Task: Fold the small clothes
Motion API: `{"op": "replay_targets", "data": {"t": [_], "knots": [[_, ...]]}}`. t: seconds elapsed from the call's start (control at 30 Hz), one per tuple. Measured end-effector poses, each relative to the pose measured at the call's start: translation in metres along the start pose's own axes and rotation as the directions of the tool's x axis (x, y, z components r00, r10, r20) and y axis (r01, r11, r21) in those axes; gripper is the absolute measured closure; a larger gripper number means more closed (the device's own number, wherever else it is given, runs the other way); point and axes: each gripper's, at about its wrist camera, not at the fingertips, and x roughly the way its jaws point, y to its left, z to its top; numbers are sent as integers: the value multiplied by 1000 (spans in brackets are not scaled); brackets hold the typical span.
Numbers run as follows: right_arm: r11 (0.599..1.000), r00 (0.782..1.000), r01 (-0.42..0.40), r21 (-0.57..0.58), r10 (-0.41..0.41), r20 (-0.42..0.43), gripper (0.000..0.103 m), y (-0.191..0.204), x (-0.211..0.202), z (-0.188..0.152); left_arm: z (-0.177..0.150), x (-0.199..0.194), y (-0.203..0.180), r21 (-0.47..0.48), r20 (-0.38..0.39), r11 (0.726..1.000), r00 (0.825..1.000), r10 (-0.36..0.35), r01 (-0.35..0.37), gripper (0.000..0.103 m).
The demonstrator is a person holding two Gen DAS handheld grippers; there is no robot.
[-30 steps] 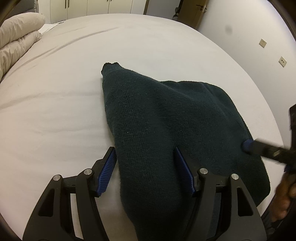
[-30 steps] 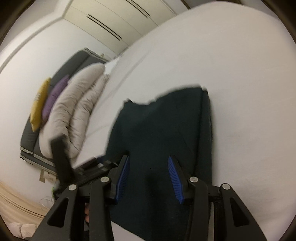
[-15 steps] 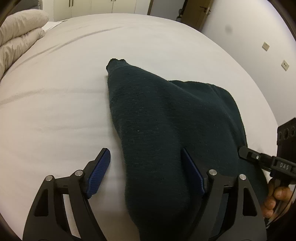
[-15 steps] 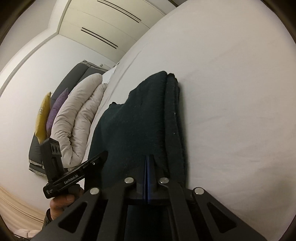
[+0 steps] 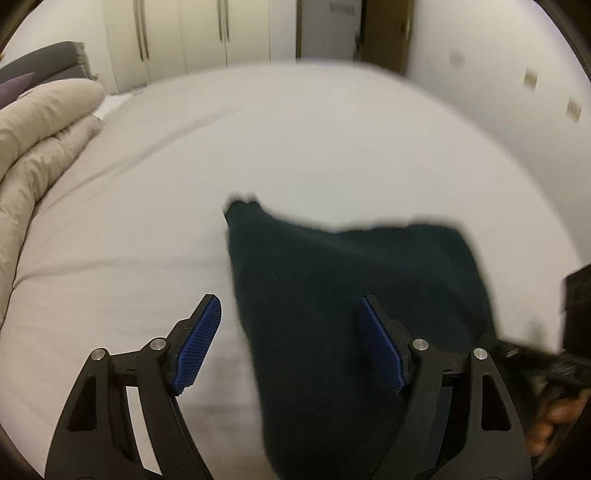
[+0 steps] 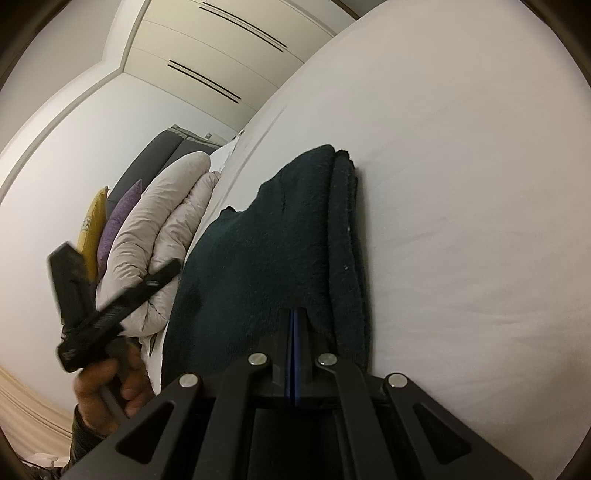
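Note:
A dark green knitted garment [image 5: 332,295] lies folded on the white bed [image 5: 258,147]. My left gripper [image 5: 291,343] is open and hovers above the garment's near left edge, holding nothing. In the right wrist view the garment [image 6: 266,258] lies in stacked layers with a folded edge on the right. My right gripper [image 6: 294,314] is shut, its blue pads pressed together at the garment's near edge; cloth between them is likely but hidden. The left gripper [image 6: 110,302] shows there at the left, held in a hand.
A beige duvet [image 5: 33,140] is piled at the bed's left side, with purple and yellow cushions [image 6: 110,221] on a dark sofa behind it. White wardrobes [image 5: 184,33] stand at the back. The right gripper's body [image 5: 554,362] shows at the right edge.
My right gripper closed at the garment's near edge and stays shut. My left gripper has pulled back and risen from the garment, jaws still open; its view is blurred by motion.

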Motion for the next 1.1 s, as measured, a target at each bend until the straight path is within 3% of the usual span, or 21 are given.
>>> {"op": "replay_targets", "data": {"t": [0.03,0.17,0.3,0.43,0.47,0.5,0.53,0.57,0.63,0.7,0.73,0.8,0.93,0.97,1.07,1.1], "knots": [[1000,1000,0,1,0,0,103,-1,-1,0,-5,16,-1,-1,-37,1000,999,-6,6,27],[1000,1000,-10,1,10,4,103,-10,-6,-1,-14,28,12,-78,-28,995,997,-66,63,25],[1000,1000,10,-5,-10,13,103,-8,-8,-3,-17,24,-1,-10,5,1000,1000,9,-9,23],[995,995,96,-18,-95,42,103,4,-27,-9,-22,4,5,-60,31,998,999,13,-11,23],[989,988,148,-22,-146,53,97,8,-35,-12,-26,-5,6,-64,46,998,999,24,-21,24],[975,973,222,-26,-220,72,77,13,-47,-15,-30,-21,6,-66,75,997,996,43,-38,24],[963,960,266,-36,-261,100,65,18,-59,-19,-35,-38,6,-65,125,996,990,63,-55,24],[958,951,285,-43,-277,136,51,23,-72,-22,-39,-53,7,-70,165,995,983,78,-68,24],[947,927,316,-63,-294,232,39,39,-106,-30,-47,-90,7,-93,255,991,960,113,-92,21],[931,897,354,-89,-312,314,20,57,-132,-36,-55,-121,3,-101,324,988,936,140,-113,7],[925,884,368,-97,-316,344,16,64,-141,-38,-60,-139,0,-105,371,985,914,167,-137,2],[907,852,406,-111,-331,406,2,83,-160,-40,-71,-179,-8,-123,472,972,850,236,-202,0],[885,807,445,-138,-329,490,0,122,-188,-42,-85,-239,-18,-128,586,966,768,258,-227,0],[879,795,456,-142,-330,509,0,132,-193,-43,-88,-251,-21,-121,604,965,754,257,-231,0],[876,769,458,-149,-307,561,0,157,-210,-47,-92,-280,-29,-74,579,974,787,216,-213,0],[881,765,448,-152,-290,575,0,164,-216,-49,-93,-288,-30,-72,583,975,785,212,-209,0]]}}
